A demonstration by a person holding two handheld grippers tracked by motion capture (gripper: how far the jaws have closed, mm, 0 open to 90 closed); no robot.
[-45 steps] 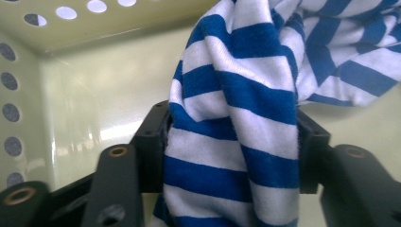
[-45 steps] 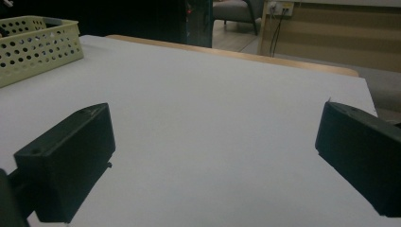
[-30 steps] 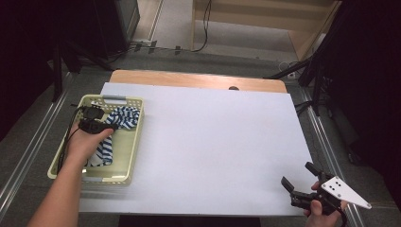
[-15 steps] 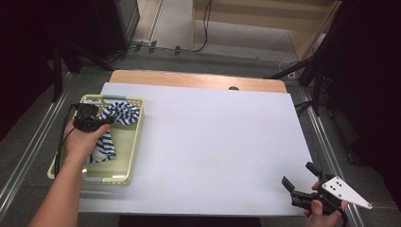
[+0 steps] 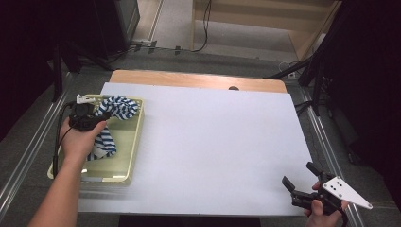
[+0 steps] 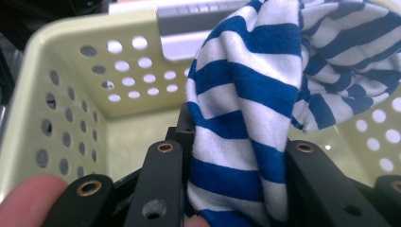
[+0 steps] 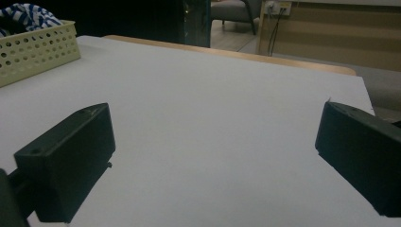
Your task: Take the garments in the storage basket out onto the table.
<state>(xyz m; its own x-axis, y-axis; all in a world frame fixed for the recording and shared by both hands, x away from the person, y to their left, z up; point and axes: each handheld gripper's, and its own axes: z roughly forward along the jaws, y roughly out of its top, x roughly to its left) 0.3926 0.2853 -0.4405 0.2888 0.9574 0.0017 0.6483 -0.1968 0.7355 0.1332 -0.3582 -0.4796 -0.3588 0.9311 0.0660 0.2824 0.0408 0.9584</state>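
Two grippers: L gripper (image 5: 101, 115) pinching striped cloth (image 5: 116, 108) over basket (image 5: 135, 142), R gripper (image 5: 302, 182) spread wide.

We see a blue-and-white striped cloth (image 5: 111, 124), bunched and crumpled, lifted partly over the far end of the pale green perforated basket (image 5: 134, 152), one end trailing down inside.

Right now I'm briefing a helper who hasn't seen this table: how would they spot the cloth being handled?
Start at the white table and go to the pale yellow perforated basket at its left edge. The blue-and-white striped cloth hangs there from the left gripper jaws, the only striped thing around.
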